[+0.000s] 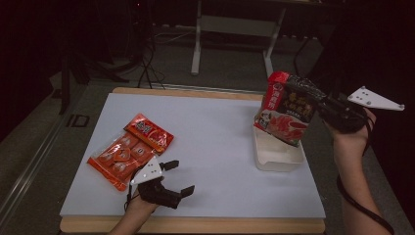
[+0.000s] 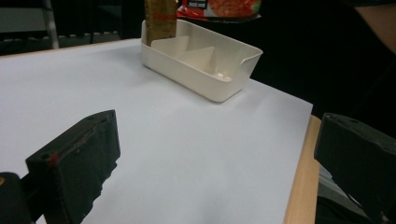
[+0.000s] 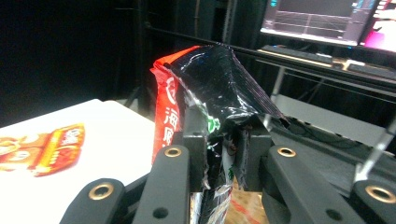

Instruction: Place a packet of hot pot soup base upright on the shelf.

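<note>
red and black packet [image 1: 286, 108] hangs over the white bin [image 1: 274, 154] at the right side of the white board [image 1: 215, 147] in the high view, long axis nearly upright and leaning a little, its lower edge just above the bin and its top toward the far end of the table. the right gripper [image 1: 313, 100] is clamped on the packet's upper part, reaching in from the right. near the front left, the left gripper [image 1: 177, 177] hovers low over the board with its jaws spread wide and nothing between them; an orange snack bag [image 1: 129, 149] lies flat just beside it, long axis slanting from near left to far right.

left gripper view: the two black jaws stand far apart over bare board. the bin [image 2: 205, 70] sits ahead, its dividers showing, a brownish pack [image 2: 160, 18] upright in its far end, and the packet's bottom edge [image 2: 219, 8] above it.

right gripper view: the jaws pinch the crumpled packet [image 3: 210, 93], which rises straight up between them. the orange bag [image 3: 46, 149] lies on the board at left.
</note>
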`<state>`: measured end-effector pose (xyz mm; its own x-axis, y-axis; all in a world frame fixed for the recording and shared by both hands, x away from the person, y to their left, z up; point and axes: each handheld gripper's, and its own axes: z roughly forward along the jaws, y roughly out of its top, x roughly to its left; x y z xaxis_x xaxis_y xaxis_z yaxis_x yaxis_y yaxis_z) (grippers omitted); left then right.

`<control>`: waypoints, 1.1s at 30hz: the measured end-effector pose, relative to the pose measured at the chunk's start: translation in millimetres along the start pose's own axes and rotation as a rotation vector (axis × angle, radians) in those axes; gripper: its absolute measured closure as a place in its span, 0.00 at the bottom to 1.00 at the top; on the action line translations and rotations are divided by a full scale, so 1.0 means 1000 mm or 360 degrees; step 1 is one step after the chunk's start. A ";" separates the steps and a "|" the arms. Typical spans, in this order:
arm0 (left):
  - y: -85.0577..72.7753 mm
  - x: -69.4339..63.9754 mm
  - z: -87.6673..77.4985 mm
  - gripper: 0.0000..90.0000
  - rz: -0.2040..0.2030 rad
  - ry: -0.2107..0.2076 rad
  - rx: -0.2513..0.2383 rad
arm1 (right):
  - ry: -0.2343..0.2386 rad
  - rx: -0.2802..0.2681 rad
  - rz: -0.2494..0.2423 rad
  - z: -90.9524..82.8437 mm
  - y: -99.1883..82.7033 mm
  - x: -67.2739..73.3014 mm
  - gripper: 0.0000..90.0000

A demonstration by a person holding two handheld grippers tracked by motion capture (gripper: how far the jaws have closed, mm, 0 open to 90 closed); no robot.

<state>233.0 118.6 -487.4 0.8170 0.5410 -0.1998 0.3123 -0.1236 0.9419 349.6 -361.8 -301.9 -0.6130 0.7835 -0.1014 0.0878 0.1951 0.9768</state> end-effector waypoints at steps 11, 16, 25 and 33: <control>-0.013 -0.001 0.001 0.01 -0.0021 -0.0008 0.0018 | -0.0108 0.0117 -0.0047 0.018 -0.022 -0.026 0.85; -0.018 -0.001 0.001 0.01 -0.0025 -0.0007 0.0019 | -0.0116 0.0108 -0.0045 0.029 -0.027 -0.033 0.85; -0.019 -0.002 0.002 0.01 -0.0063 -0.0043 -0.0001 | -0.0067 0.0121 -0.0015 0.052 -0.041 -0.042 0.85; -0.020 0.000 0.001 0.01 -0.0084 -0.0049 -0.0019 | -0.0119 0.0141 -0.0015 0.064 -0.055 -0.044 0.85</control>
<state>227.2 120.7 -506.0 0.8142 0.5205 -0.2573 0.3495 -0.0855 0.9330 422.2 -369.7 -363.6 -0.5541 0.8226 -0.1276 0.1534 0.2516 0.9556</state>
